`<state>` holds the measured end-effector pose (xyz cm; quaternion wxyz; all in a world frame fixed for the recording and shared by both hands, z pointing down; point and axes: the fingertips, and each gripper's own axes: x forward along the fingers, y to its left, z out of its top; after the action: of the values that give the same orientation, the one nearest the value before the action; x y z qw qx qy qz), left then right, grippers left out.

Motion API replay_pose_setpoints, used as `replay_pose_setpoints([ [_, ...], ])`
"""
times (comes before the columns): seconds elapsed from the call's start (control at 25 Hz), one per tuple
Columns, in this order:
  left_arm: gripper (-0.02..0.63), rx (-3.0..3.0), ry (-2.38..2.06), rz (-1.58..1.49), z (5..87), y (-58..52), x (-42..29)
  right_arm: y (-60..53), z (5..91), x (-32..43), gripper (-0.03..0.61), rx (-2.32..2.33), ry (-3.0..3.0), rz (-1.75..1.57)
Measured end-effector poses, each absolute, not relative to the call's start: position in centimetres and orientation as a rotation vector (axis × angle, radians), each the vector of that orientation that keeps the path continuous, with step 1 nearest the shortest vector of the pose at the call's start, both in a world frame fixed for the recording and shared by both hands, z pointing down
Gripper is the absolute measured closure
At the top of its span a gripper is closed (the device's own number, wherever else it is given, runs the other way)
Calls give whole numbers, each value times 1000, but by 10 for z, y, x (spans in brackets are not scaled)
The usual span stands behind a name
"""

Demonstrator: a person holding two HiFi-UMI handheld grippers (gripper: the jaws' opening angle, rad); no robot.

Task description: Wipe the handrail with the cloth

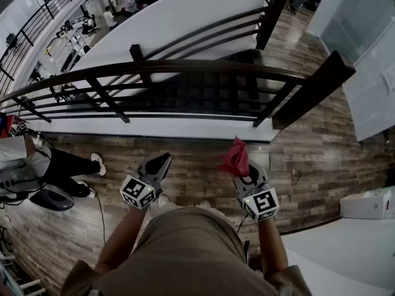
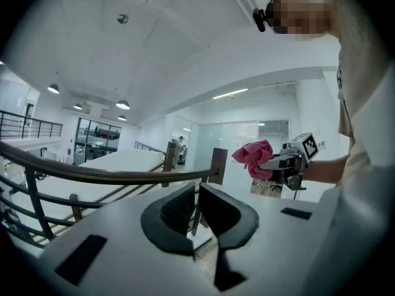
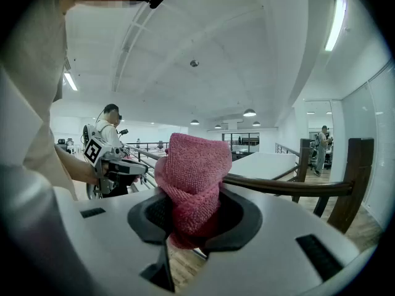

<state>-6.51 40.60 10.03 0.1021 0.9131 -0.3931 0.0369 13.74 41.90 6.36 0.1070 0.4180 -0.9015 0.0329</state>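
A dark wooden handrail (image 1: 185, 65) runs across the head view above a stairwell, ending at a thick post (image 1: 311, 88) on the right. My right gripper (image 1: 241, 165) is shut on a bunched pink cloth (image 1: 234, 156), which stands up out of its jaws, short of the rail. In the right gripper view the cloth (image 3: 191, 184) fills the jaws and the handrail (image 3: 290, 187) passes behind it. My left gripper (image 1: 159, 163) hovers shut and empty over the floor, left of the cloth. The left gripper view shows its closed jaws, the handrail (image 2: 92, 172) beyond, and the cloth (image 2: 254, 157) at right.
Thin metal bars (image 1: 148, 97) run under the rail, with dark stairs (image 1: 203, 88) below. A person's legs (image 1: 68, 165) and a chair (image 1: 52, 199) sit at left on the wood floor. A white box (image 1: 367, 203) lies at right. A white wall (image 1: 370, 73) borders the post.
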Motion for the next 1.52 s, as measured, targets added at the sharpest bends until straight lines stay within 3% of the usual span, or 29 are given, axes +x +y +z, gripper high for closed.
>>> replay_pose_setpoints([
  [0.72,594,2597,-1297,101,122,458,3,450,89,202,456,1082,-2708,189],
  [1.2,594,2604,-1348,102,116,460,-6,450,89,191,456,1008,-2711,133],
  [1.52,594,2550,-1423,94,116,455,-55,432,85,147,456,971,-2738,145],
])
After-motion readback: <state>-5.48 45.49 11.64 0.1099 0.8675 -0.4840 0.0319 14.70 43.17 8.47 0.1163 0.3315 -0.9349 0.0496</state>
